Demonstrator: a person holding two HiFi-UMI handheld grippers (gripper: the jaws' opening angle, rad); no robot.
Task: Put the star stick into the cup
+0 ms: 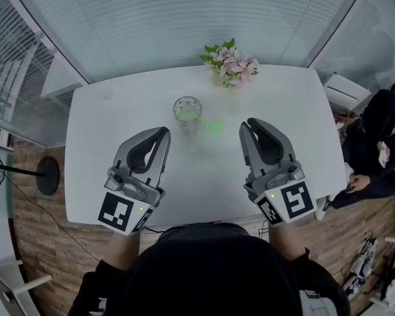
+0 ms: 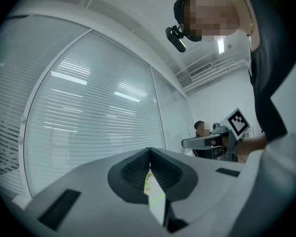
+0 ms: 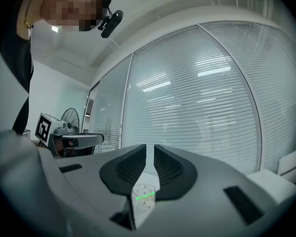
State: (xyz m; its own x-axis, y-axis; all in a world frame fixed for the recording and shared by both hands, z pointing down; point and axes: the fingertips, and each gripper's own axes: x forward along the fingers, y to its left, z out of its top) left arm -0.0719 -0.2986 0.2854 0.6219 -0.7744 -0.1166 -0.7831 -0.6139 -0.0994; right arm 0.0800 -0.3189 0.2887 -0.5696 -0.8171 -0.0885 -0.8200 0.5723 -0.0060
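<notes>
A clear cup (image 1: 187,109) stands on the white table (image 1: 118,117), towards the back. Just right of it lies a small glowing green thing (image 1: 215,127), likely the star stick; its shape is too blurred to tell. A green glint shows in the cup too. My left gripper (image 1: 164,133) hovers in front and left of the cup, its jaws touching at the tips (image 2: 149,150) with nothing held. My right gripper (image 1: 246,125) hovers right of the green thing. Its jaws (image 3: 150,146) stand a narrow gap apart and empty, and the cup (image 3: 144,197) shows below them.
A pot of pink flowers (image 1: 232,63) stands at the table's back edge. A person in dark clothes (image 1: 375,143) sits beyond the right end. A standing fan (image 1: 13,171) is on the wooden floor at the left. Glass walls with blinds close the far side.
</notes>
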